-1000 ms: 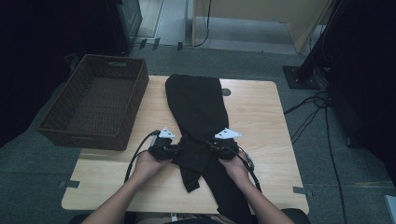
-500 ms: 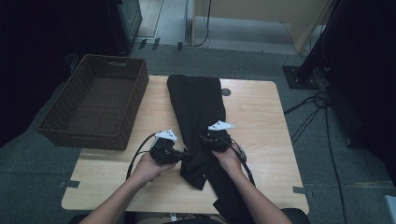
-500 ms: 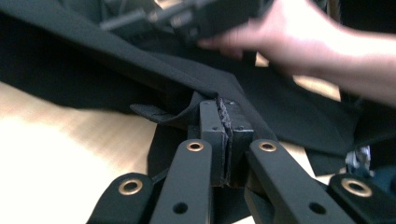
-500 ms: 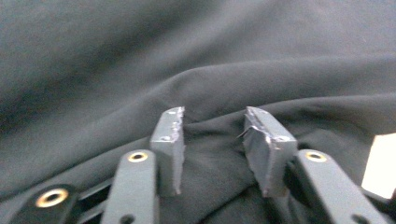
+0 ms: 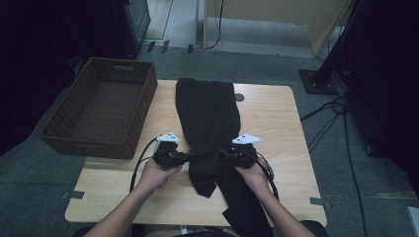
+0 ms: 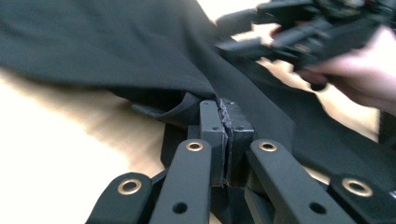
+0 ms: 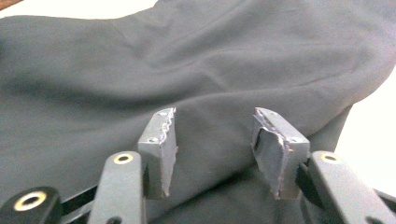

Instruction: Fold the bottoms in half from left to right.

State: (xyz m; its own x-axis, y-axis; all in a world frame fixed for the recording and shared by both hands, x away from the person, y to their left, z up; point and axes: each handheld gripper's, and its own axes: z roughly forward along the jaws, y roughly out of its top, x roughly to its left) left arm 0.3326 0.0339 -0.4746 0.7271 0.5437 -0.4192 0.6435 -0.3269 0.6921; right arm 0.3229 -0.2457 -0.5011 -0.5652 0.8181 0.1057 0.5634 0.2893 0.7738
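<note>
Black garment (image 5: 210, 123) lower end cut off by bottom edge in high view. Bench (image 5: 276, 118) surface beneath it hidden. Right gripper (image 6: 224, 32) and hand (image 6: 359, 77) blurred in left gripper view. Garment edge pinched at left gripper (image 6: 226, 114) hidden between pads.

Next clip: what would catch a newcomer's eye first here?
A long black garment stretches down the middle of the wooden table, hanging off the near edge. The left gripper is clamped on its edge; the right gripper sits over the cloth, its jaws having just been opening, apart. A brown wicker basket stands at the left.
</note>
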